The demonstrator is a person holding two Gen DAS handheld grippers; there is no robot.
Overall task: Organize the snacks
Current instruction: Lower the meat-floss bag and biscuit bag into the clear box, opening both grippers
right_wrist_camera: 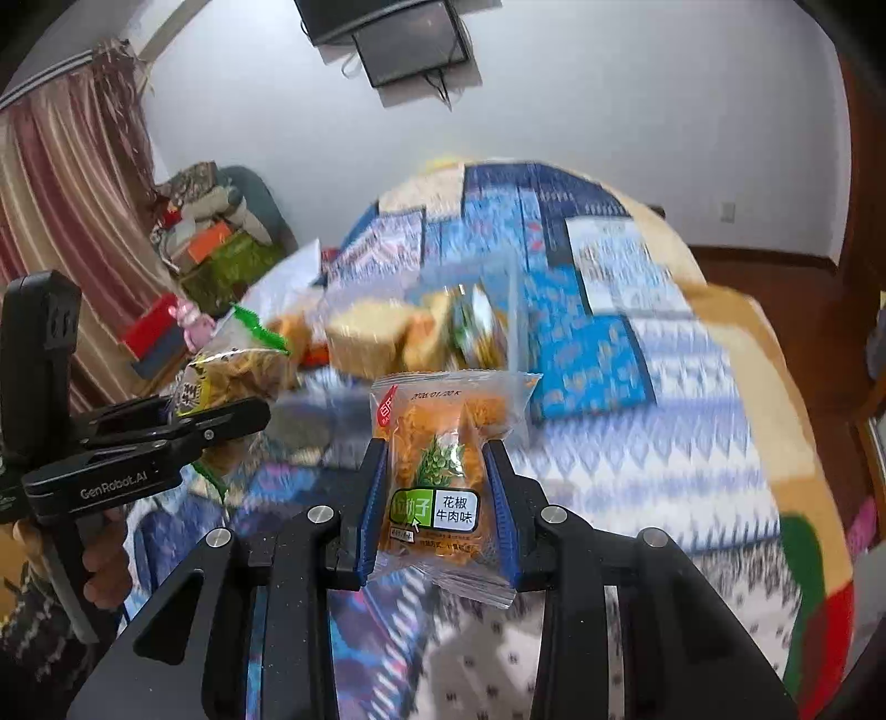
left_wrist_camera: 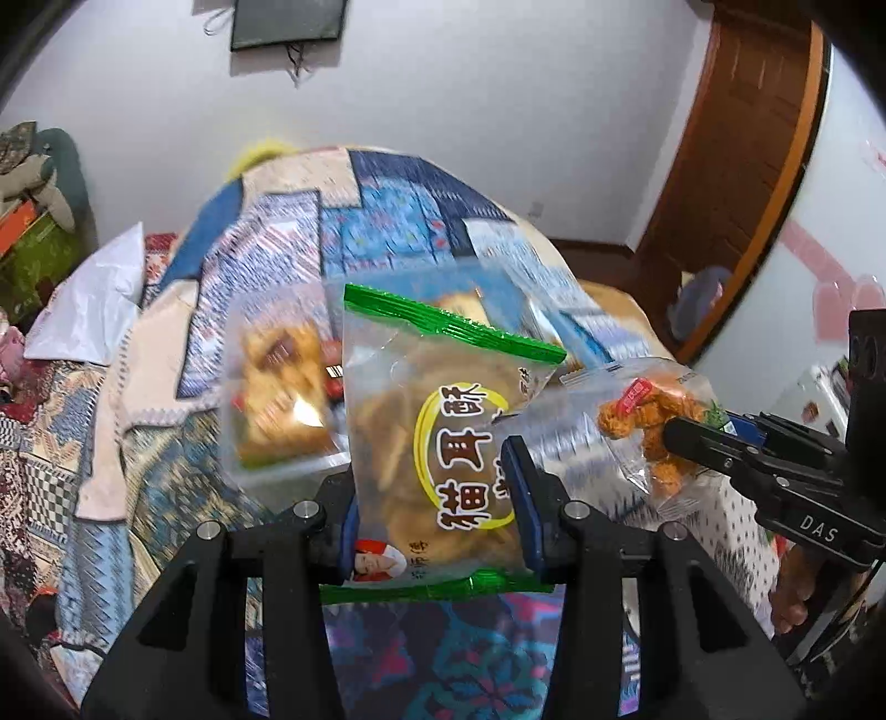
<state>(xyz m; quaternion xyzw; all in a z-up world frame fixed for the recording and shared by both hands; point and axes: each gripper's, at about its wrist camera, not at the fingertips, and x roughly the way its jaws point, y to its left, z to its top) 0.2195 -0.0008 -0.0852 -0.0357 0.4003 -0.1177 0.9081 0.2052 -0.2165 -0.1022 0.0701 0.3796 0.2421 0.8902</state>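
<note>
My left gripper [left_wrist_camera: 434, 493] is shut on a clear green-edged snack bag [left_wrist_camera: 437, 443] of brown crisps, held up above the bed. It also shows in the right wrist view [right_wrist_camera: 232, 376], at the left. My right gripper [right_wrist_camera: 437, 498] is shut on a small clear packet of orange snack [right_wrist_camera: 437, 471] with a green and white label. That packet shows in the left wrist view [left_wrist_camera: 648, 426], at the right, beside the green-edged bag. A clear plastic box [left_wrist_camera: 277, 387] with several snack packs lies on the bed beyond both grippers, blurred; it also shows in the right wrist view [right_wrist_camera: 398, 332].
A patterned blue and white quilt [right_wrist_camera: 637, 387] covers the bed. A white bag [left_wrist_camera: 94, 299] lies at the left. Boxes and clutter [right_wrist_camera: 210, 249] stand by the striped curtain. A wooden door [left_wrist_camera: 736, 166] is at the right. A screen [right_wrist_camera: 410, 39] hangs on the wall.
</note>
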